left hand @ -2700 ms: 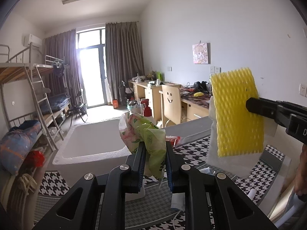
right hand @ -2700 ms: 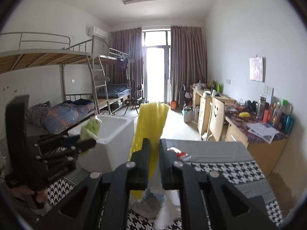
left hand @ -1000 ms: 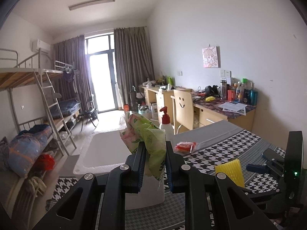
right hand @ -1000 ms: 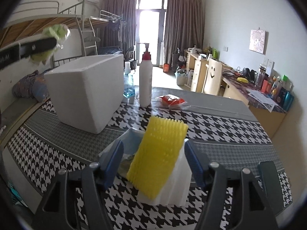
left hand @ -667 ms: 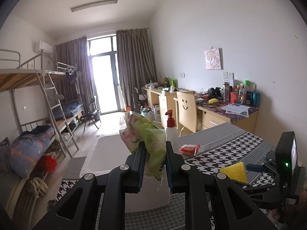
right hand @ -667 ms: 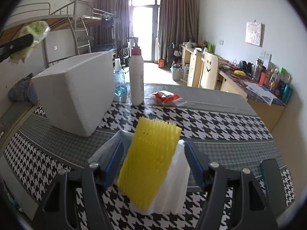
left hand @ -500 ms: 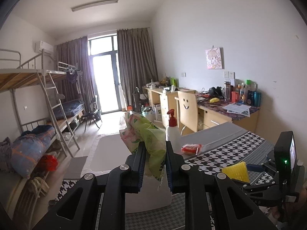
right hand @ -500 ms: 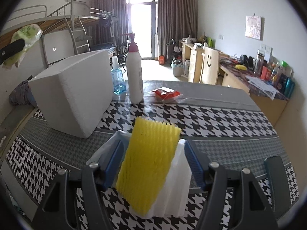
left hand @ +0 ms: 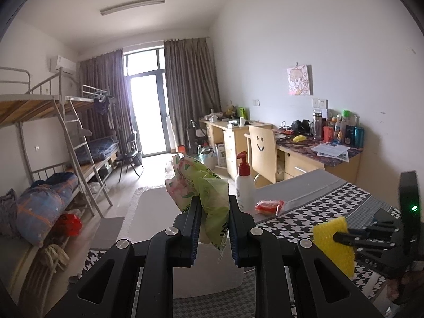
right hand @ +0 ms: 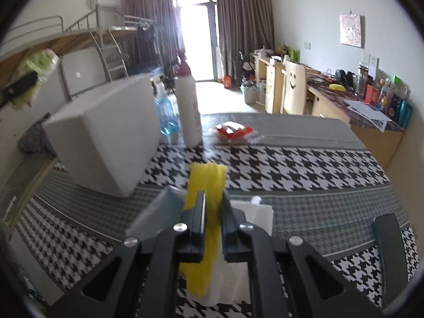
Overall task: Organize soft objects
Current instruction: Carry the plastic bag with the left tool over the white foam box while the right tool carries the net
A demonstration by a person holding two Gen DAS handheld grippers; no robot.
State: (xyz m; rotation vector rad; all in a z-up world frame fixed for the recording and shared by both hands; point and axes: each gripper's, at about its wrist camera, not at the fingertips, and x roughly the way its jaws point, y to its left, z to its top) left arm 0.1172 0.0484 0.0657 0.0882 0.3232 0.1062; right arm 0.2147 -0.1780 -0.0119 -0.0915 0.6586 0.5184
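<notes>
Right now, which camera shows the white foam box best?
The right wrist view: the white foam box stands there whole, tilted, on the table. In the left wrist view the left gripper hides most of it.

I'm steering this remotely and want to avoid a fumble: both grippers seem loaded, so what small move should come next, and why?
Probably lift the right gripper straight up a little. It is shut on the yellow foam net, whose lower end sits low over the white sheets on the table, so raising it first should free it cleanly. The left gripper can simply hold its green plastic bag.
</notes>
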